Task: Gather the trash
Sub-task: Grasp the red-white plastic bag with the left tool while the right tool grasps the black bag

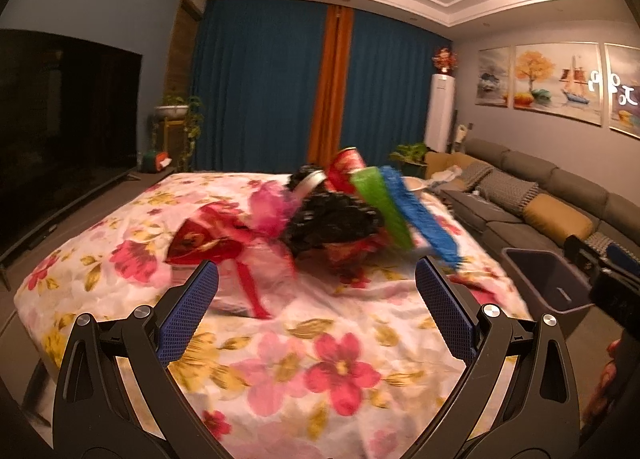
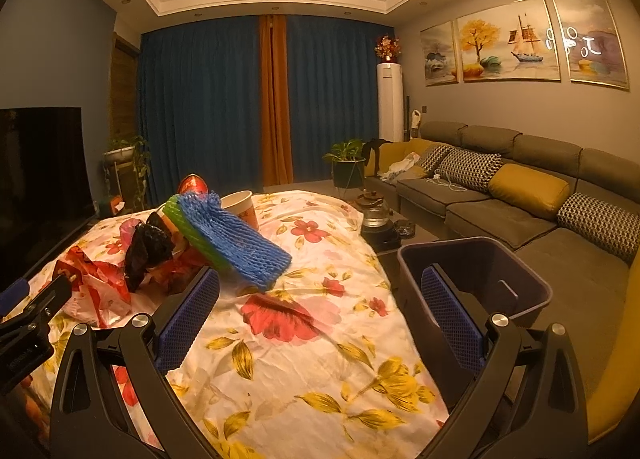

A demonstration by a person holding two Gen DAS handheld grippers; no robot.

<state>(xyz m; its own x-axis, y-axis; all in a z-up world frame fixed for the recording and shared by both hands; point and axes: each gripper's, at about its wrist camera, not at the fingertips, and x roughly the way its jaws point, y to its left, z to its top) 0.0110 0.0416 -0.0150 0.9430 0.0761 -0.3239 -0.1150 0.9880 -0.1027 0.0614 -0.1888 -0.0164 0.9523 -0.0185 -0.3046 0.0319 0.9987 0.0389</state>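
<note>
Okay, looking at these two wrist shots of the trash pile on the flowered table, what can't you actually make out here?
- Trash pile: motion-blurred in the left wrist view, so the items cannot be told apart.
- Paper cup: mostly hidden behind the blue foam net in the right wrist view.
- Trash bin: its bottom is hidden by its own walls and the right hand-held gripper.
- Right hand-held gripper in the left wrist view: cut off by the right edge.

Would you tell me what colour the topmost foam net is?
Blue foam net, over a green one; clearest in the right wrist view.
</note>
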